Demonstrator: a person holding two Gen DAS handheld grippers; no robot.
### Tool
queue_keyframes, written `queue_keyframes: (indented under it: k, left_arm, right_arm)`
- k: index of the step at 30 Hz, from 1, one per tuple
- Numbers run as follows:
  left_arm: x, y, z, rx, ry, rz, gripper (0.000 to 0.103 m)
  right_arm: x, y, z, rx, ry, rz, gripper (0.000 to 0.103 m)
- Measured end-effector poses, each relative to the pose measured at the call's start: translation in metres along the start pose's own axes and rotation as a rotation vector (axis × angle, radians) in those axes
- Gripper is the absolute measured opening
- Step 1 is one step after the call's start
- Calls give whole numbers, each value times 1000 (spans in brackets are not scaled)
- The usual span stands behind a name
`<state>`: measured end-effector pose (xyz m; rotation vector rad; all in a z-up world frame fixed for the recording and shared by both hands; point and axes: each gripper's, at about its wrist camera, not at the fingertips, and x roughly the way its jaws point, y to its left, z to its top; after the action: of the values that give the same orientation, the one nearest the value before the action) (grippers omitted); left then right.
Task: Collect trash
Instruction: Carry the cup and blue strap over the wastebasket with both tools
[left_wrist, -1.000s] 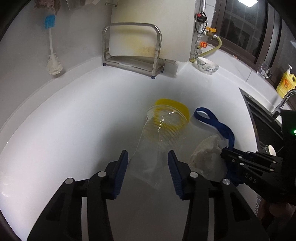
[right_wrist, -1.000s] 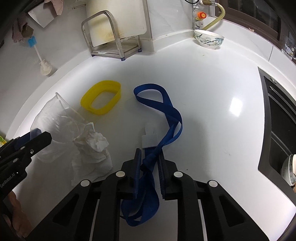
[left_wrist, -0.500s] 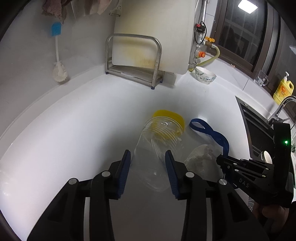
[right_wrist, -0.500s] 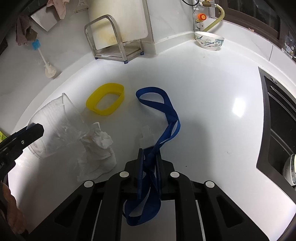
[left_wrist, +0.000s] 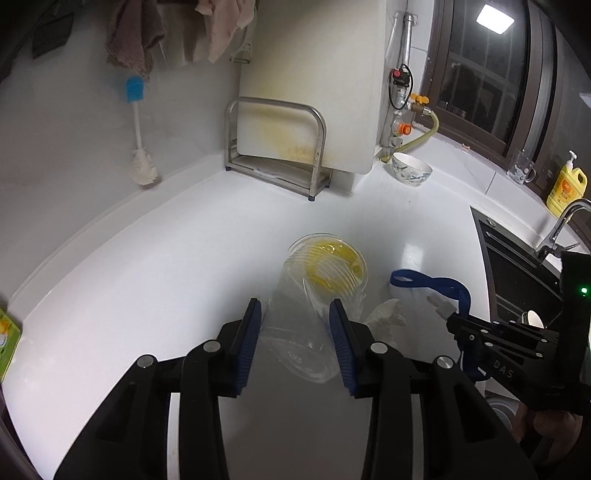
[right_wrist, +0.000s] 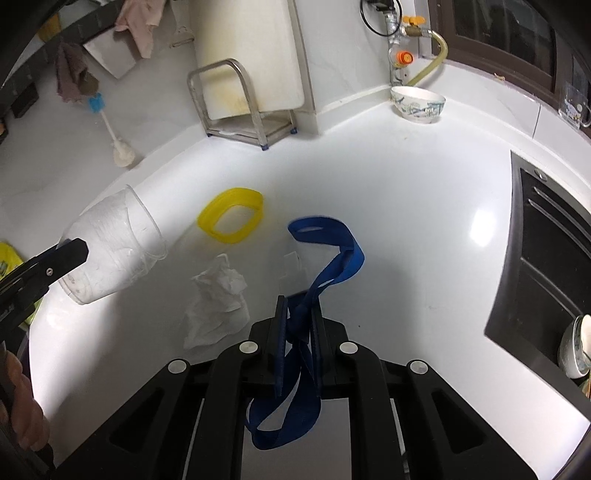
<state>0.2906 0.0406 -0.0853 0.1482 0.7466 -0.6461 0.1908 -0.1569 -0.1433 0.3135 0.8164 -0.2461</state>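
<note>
a clear plastic cup (left_wrist: 299, 325) is held on its side between the blue pads of the left gripper (left_wrist: 295, 325), above the white counter (right_wrist: 406, 206). a blue strap (right_wrist: 325, 254) is pinched tight in the right gripper (right_wrist: 297, 314) and hangs off the counter. a crumpled tissue (right_wrist: 218, 302) and a yellow ring (right_wrist: 231, 219) lie in the middle of the counter, well away from its edges.

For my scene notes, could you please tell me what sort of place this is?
Most likely a home kitchen: a white countertop with a sink, a cutting board in its rack, and a dish-soap bottle.
</note>
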Motion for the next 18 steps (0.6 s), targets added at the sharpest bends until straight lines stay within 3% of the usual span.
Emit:
queue_keyframes:
  k: [8,18]
  left_arm:
    - [-40,-18,-19,-43,-25,44,37]
    - [-88,-59,-54,-78,-26,72,37]
  right_arm:
    - [-46,-4,-21,-47,-23,52,11]
    - [-95,-16,-67,-126,32,122,11]
